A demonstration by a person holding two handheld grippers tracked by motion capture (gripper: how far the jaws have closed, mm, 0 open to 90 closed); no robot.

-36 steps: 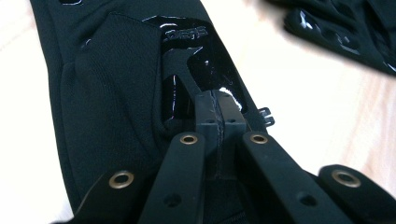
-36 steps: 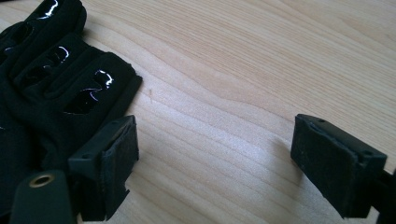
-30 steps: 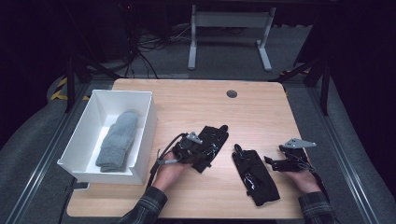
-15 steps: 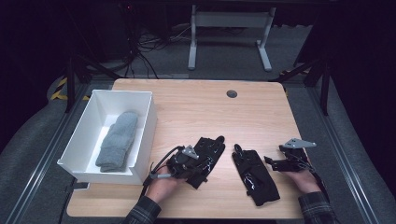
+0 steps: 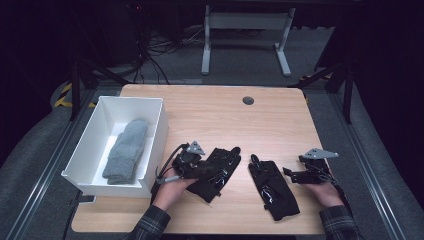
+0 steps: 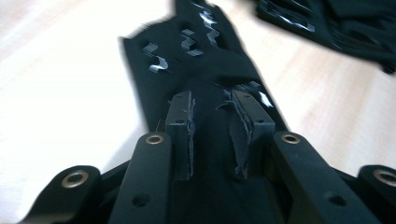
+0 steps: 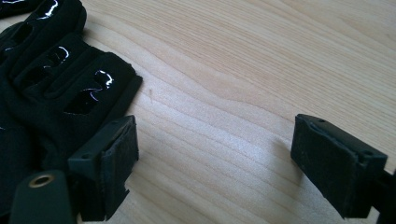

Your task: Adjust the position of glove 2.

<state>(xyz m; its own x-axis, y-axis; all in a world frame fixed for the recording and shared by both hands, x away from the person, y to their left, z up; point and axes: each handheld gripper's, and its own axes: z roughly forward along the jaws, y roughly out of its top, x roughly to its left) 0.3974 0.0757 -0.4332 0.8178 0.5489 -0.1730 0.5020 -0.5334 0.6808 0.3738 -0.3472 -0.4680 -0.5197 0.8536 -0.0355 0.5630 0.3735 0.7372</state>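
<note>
Two black gloves lie on the wooden table (image 5: 225,120). My left gripper (image 5: 206,170) rests on the cuff end of the left glove (image 5: 222,167), pointing right. Its jaws have just been opening. In the left gripper view the left gripper (image 6: 212,116) shows a narrow gap, with the glove (image 6: 196,51) lying slack under and between the pads, not pinched. The other glove (image 5: 274,190) lies to the right. My right gripper (image 5: 288,173) sits low beside its right edge, and its jaws (image 7: 210,154) stand wide open over bare wood, the left pad next to that glove (image 7: 56,84).
A white bin (image 5: 155,130) stands at the table's left with a grey sock (image 5: 125,150) inside. A round cable hole (image 5: 248,100) sits at the far middle of the table. A metal stand is on the floor beyond.
My left gripper drew back a little toward the near left, and the left glove shifted with it. Its jaws have parted. The right hand and right glove stayed put.
</note>
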